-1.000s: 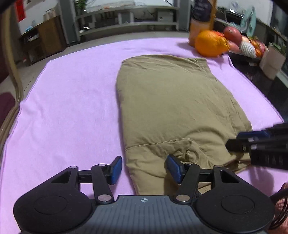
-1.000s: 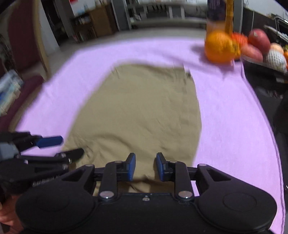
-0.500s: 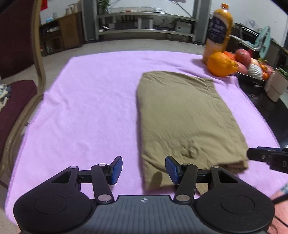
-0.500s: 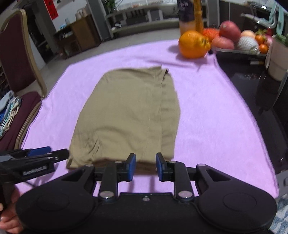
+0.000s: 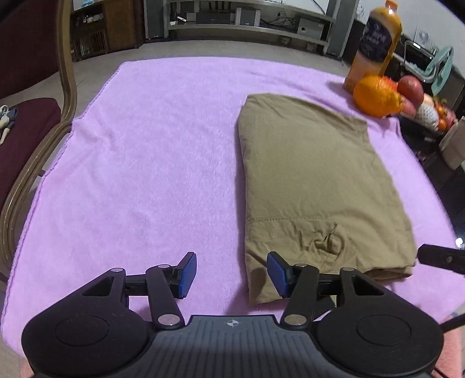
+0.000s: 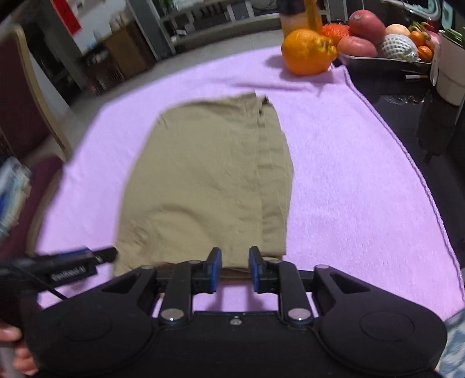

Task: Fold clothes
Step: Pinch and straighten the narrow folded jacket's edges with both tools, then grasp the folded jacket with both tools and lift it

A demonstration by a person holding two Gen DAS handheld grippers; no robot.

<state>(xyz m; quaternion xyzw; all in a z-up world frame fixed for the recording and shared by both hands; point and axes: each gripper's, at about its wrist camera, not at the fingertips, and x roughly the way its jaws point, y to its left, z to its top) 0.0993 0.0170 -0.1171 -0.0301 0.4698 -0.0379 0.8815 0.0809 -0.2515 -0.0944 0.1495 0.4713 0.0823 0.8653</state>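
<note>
The left claw (image 5: 231,274) hangs wide and empty; the right claw (image 6: 234,269) is opening, holding nothing. Just beyond them the folded khaki cloth garment (image 5: 316,186) lies flat on the counter's lilac fleece cover (image 5: 151,162). Farther off sit a large orange fruit (image 6: 306,52), a wooden chair (image 5: 65,96) and grey shelving (image 5: 247,20).

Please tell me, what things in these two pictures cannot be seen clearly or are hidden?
- Khaki garment, near edge: in the right wrist view the right tongs, whose jaws are opening, cover it.
- Garment type and its inner layers: folded under, not visible.
- Juice bottle: label blurred in the left wrist view; its top is cut off in the right wrist view.
- Fruit tray: partly cut off at both pictures' right side.
- Chair: blurred; items on its seat unreadable.
</note>
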